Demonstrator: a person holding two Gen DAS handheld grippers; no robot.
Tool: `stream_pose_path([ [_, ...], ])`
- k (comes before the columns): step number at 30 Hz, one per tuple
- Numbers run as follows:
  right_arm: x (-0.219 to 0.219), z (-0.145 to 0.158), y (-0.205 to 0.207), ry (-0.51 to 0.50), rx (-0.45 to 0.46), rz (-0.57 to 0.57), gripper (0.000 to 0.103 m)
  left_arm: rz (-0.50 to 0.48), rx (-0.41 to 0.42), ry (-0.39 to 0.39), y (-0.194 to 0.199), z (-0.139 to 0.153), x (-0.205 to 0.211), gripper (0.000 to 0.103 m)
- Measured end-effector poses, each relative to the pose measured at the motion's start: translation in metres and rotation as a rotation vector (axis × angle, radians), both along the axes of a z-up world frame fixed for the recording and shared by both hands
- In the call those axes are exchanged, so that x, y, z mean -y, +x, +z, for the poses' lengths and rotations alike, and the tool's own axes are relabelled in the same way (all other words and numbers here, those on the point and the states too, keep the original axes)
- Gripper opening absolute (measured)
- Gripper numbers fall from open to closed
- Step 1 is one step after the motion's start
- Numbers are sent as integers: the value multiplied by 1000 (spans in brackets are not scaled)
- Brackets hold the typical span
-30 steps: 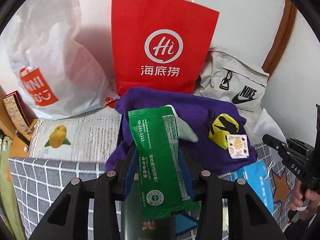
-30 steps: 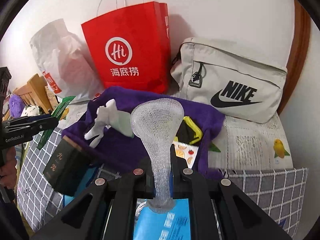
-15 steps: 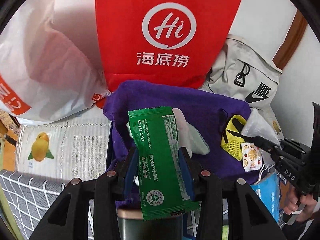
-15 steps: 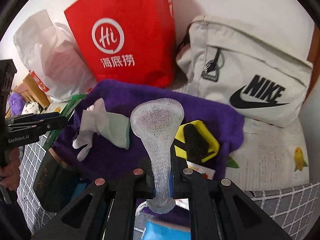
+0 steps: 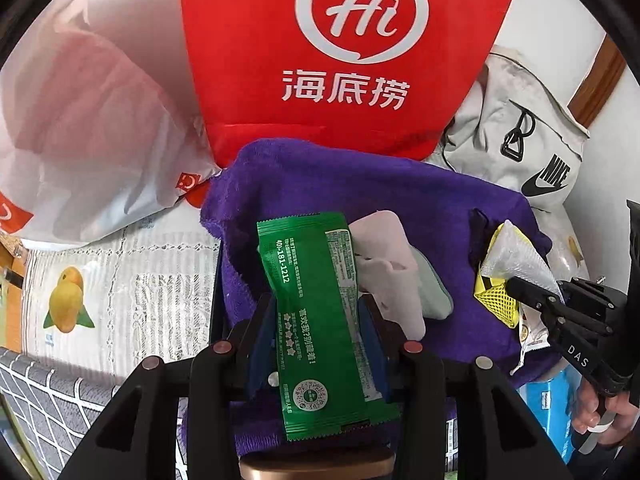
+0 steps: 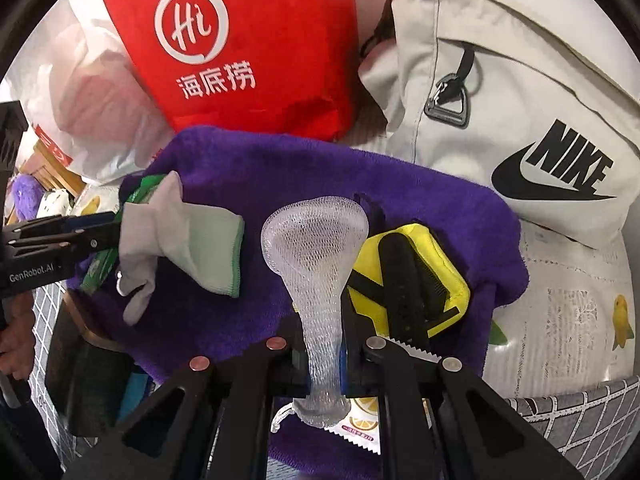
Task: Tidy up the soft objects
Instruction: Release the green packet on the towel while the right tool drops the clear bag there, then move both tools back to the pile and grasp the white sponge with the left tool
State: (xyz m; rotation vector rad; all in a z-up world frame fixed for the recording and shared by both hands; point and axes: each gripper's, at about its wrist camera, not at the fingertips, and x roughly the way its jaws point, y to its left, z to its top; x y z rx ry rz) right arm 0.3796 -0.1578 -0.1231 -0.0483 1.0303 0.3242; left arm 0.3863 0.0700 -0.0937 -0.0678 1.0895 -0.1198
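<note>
I have the purple towel point(image 6: 360, 184) spread across mid-frame below the red bag point(image 5: 344, 52), with a glove point(image 6: 188, 236) and a yellow pouch point(image 6: 408, 276) lying on it. My left gripper point(image 5: 320, 320) is clamped on a green packet point(image 5: 320, 320) at lower centre of its view; my right gripper point(image 6: 322, 344) is pinched tight on a white foam net point(image 6: 316, 248). I judge this the carry-in step: next, I'd lower both over bare towel and release.
</note>
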Motion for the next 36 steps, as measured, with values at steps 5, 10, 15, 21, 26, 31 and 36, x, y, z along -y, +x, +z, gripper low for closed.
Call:
stream_pose_path([
  [5, 2, -4, 4, 10, -23, -2, 32, -18, -7, 2, 4, -1, 5, 50],
  [10, 7, -5, 4, -3, -13, -1, 67, -39, 10, 42, 1, 0, 12, 66],
  [15, 12, 1, 2, -15, -2, -7, 72, -14, 12, 22, -3, 6, 6, 67],
  [21, 22, 14, -10, -1, 26, -26, 76, 6, 40, 4, -17, 22, -1, 67],
  [26, 31, 36, -29, 43, 45, -46, 76, 3, 73, 5, -36, 42, 0, 67],
  [31, 36, 60, -65, 65, 74, -62, 76, -13, 105, 33, -76, 64, 7, 67],
  [36, 32, 74, -114, 71, 100, -40, 76, -28, 117, 37, -122, 75, 9, 67],
])
